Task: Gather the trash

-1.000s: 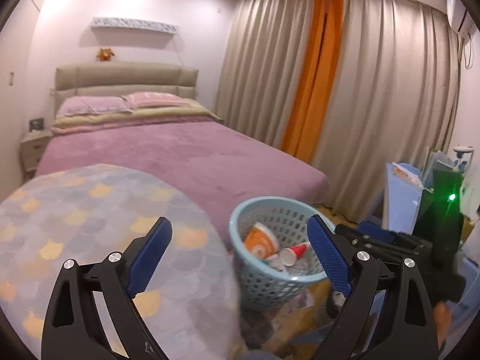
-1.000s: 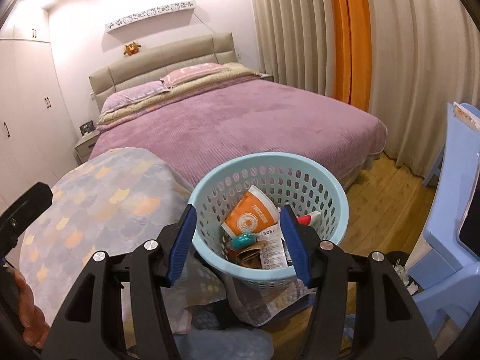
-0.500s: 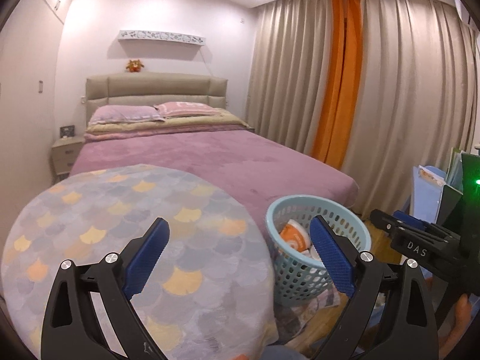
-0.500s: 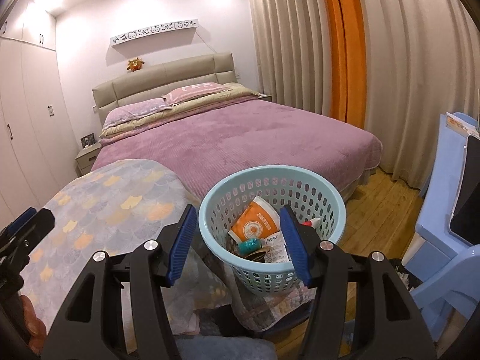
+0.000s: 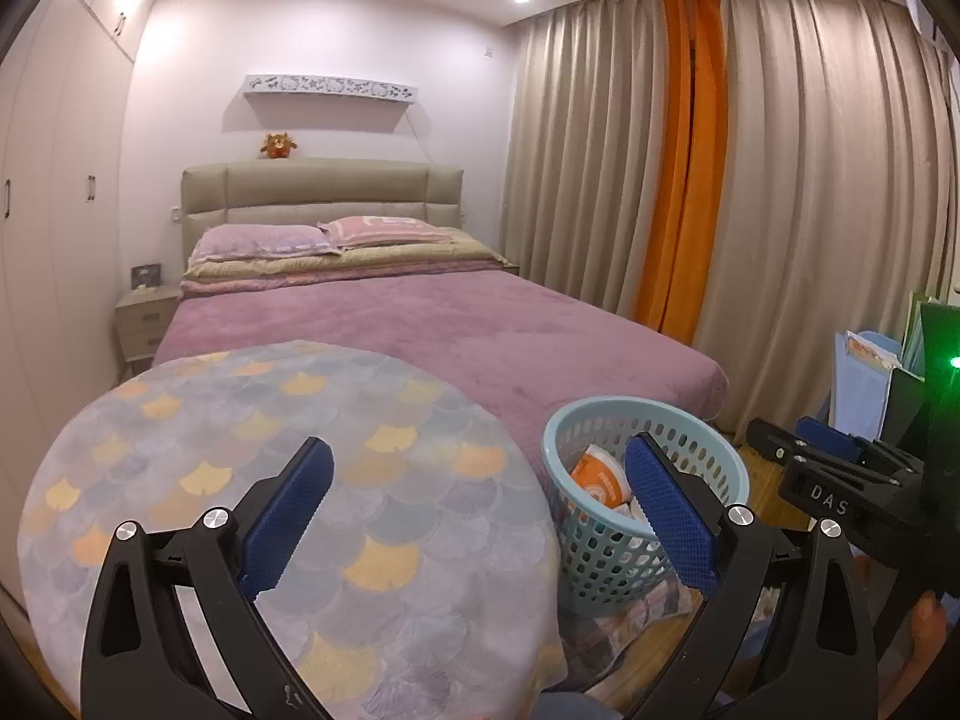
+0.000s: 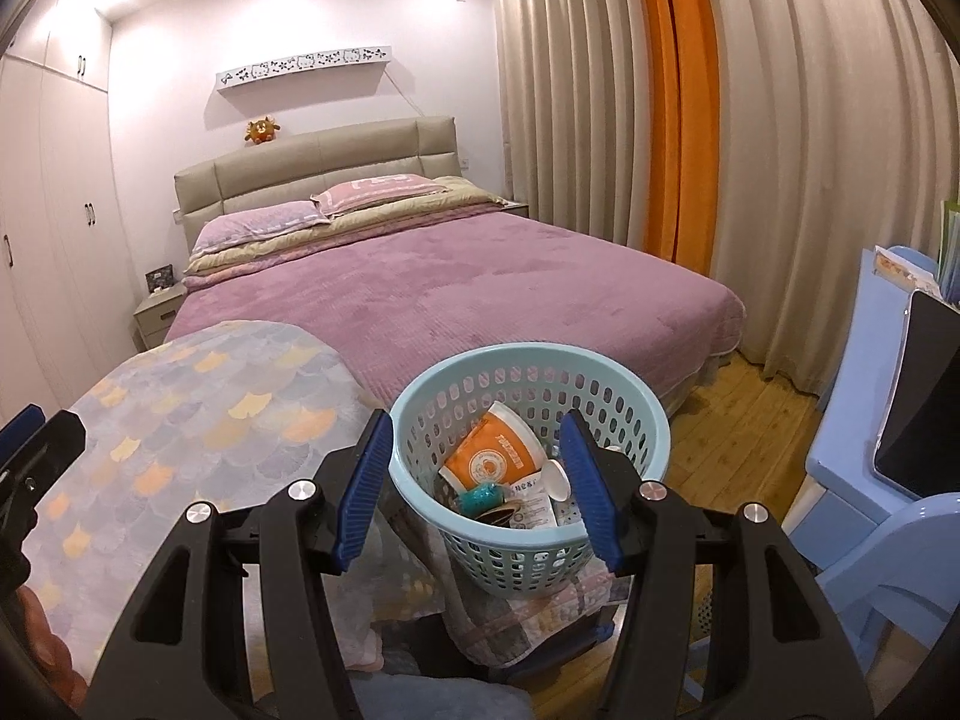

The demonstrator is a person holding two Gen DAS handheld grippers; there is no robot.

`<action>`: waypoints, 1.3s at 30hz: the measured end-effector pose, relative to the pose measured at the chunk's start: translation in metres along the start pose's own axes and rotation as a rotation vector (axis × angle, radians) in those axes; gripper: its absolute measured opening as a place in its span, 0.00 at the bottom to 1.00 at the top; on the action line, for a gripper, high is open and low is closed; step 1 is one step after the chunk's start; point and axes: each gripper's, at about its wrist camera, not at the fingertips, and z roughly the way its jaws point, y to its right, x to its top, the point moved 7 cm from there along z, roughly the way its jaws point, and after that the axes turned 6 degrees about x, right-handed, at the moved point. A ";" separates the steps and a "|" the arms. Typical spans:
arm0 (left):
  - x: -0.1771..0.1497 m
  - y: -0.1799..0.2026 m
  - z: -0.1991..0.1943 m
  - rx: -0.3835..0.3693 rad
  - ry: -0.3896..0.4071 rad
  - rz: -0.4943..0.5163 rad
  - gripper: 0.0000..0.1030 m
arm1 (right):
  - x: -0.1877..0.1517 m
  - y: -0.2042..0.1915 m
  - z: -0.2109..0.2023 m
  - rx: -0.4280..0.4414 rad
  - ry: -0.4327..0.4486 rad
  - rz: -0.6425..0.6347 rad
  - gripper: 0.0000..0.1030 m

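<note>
A light blue perforated basket (image 6: 528, 372) stands on a patchwork cloth right of the round table. It holds an orange paper cup (image 6: 492, 459), a teal item, a white cup and wrappers. The basket also shows in the left wrist view (image 5: 600, 414). My right gripper (image 6: 477, 480) is open and empty, held back above the basket's near rim. My left gripper (image 5: 480, 510) is open and empty over the table's right part. The right gripper also shows at the right of the left wrist view (image 5: 828, 480).
The round table (image 5: 240, 432) has a scale-pattern cloth. A bed with a purple cover (image 6: 480, 282) lies behind. Beige and orange curtains (image 6: 678, 120) hang on the right. A blue plastic chair (image 6: 870, 480) with a dark tablet stands right of the basket. The floor is wood.
Both grippers have drawn back and up from the basket. The left view has swung left, showing more of the table. Both stay open.
</note>
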 end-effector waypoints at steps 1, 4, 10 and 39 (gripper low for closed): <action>0.000 -0.001 0.001 0.000 -0.001 -0.003 0.92 | 0.000 0.000 0.001 0.001 -0.003 0.000 0.53; 0.000 -0.003 0.000 0.002 -0.005 -0.012 0.92 | -0.001 -0.001 0.001 -0.001 -0.004 -0.004 0.53; -0.001 -0.003 0.000 -0.001 -0.011 -0.011 0.92 | -0.001 -0.003 0.002 -0.005 -0.003 -0.014 0.53; -0.002 0.001 0.000 -0.011 -0.013 -0.012 0.92 | -0.001 -0.009 0.000 -0.034 0.001 -0.038 0.53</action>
